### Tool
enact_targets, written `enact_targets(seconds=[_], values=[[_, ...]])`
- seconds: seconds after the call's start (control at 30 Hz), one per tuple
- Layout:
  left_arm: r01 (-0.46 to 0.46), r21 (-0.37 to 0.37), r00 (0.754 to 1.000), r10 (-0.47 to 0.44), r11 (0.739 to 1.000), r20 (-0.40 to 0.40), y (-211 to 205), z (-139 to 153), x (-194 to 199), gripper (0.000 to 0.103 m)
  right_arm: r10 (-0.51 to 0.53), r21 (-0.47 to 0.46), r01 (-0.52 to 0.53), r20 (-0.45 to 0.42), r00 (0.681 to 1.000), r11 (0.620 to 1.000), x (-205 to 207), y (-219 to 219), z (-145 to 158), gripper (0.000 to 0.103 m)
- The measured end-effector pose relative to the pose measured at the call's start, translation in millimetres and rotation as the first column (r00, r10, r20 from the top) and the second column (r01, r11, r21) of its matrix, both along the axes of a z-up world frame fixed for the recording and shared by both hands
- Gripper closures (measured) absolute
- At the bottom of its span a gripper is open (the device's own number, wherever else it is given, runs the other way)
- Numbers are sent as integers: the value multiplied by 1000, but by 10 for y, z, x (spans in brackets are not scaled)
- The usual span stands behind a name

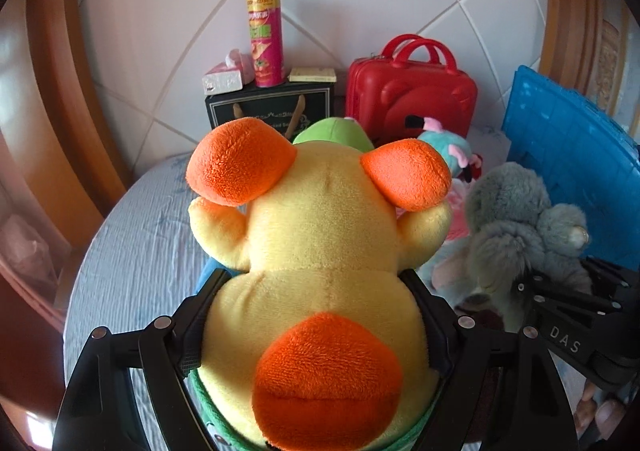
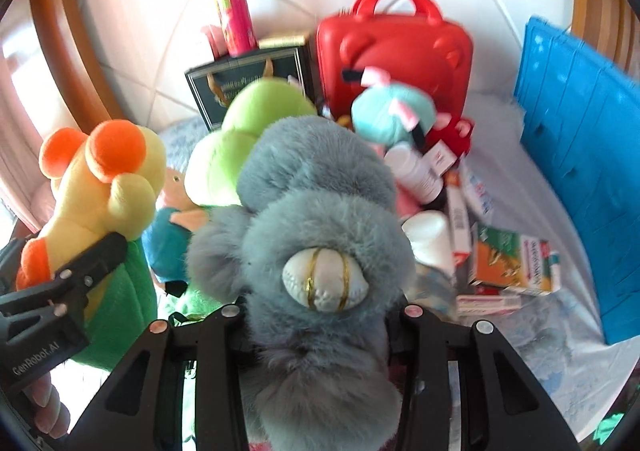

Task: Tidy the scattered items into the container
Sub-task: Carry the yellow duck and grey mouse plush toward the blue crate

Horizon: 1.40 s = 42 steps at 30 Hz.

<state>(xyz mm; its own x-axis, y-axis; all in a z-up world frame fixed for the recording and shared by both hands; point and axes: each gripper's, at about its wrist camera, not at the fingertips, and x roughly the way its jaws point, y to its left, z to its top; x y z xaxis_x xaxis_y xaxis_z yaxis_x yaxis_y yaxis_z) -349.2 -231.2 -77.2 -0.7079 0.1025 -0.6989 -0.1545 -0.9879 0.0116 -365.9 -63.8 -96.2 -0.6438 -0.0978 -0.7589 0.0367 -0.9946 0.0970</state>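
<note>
My left gripper [image 1: 316, 291] is shut on a yellow plush duck [image 1: 320, 251] with orange feet and holds it above the bed; the duck also shows in the right wrist view [image 2: 100, 195]. My right gripper [image 2: 316, 315] is shut on a grey furry plush [image 2: 316, 219] with a white and gold nose; it shows in the left wrist view [image 1: 516, 227]. A blue plastic crate [image 1: 568, 155] stands at the right [image 2: 588, 155]. A green plush [image 2: 244, 131], a mint plush [image 2: 396, 111], white bottles [image 2: 416, 171] and medicine boxes [image 2: 512, 263] lie scattered on the bed.
A red case [image 1: 408, 91] and a black gift bag [image 1: 268, 107] stand at the back wall. A pink chips can [image 1: 266, 39], a tissue pack [image 1: 224, 79] and a small box [image 1: 312, 74] sit on the bag. The pale blue bedsheet [image 1: 140, 235] has wooden frame around it.
</note>
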Motion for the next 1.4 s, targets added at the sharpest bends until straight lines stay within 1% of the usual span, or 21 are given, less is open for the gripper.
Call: enact_targets(seconds=[0.2, 0.4, 0.47, 0.6, 0.73, 0.83, 0.9, 0.97, 1.03, 1.17, 1.23, 1.3, 1.33, 1.4], values=[[21, 11, 998, -21, 1000, -55, 342, 255, 192, 19, -18, 8, 19, -73, 997, 1000, 171, 312, 313, 64], [32, 1, 994, -32, 999, -108, 912, 456, 398, 19, -32, 11, 34, -143, 989, 999, 364, 891, 578, 64], [26, 2, 991, -26, 1000, -133, 1177, 529, 446, 19, -27, 19, 31, -167, 986, 999, 421, 1124, 675, 64], [16, 30, 985, -10, 999, -174, 1757, 684, 525, 19, -9, 48, 21, -219, 976, 999, 512, 1705, 914, 64], [36, 45, 978, -26, 998, -206, 2385, 843, 528, 19, -16, 83, 39, -264, 964, 996, 598, 2298, 1157, 64], [69, 51, 972, -56, 996, -228, 2805, 1001, 481, 19, -51, 90, 81, -293, 955, 993, 652, 2739, 1342, 64], [106, 56, 961, -88, 993, -262, 3074, 1144, 454, 18, -87, 86, 121, -326, 941, 989, 717, 3017, 1473, 64], [160, 56, 944, -136, 986, -301, 3364, 1311, 443, 18, -142, 77, 181, -361, 922, 980, 800, 3292, 1604, 64], [192, 60, 928, -161, 979, -337, 3646, 1470, 447, 18, -184, 80, 230, -374, 909, 970, 845, 3570, 1708, 64], [266, 77, 908, -223, 961, -355, 4297, 1708, 365, 18, -240, 84, 292, -379, 894, 953, 887, 4131, 1836, 64], [286, 68, 899, -243, 956, -364, 4654, 1772, 327, 18, -260, 88, 316, -389, 884, 945, 891, 4478, 1896, 64], [287, 63, 898, -246, 956, -364, 5000, 1786, 303, 18, -261, 103, 323, -389, 884, 941, 878, 4799, 1948, 64], [283, 69, 903, -242, 957, -354, 5172, 1773, 296, 17, -254, 117, 320, -383, 888, 940, 841, 4965, 1964, 64], [264, 72, 925, -231, 962, -302, 5519, 1720, 275, 17, -231, 149, 300, -360, 904, 942, 768, 5295, 1961, 64]])
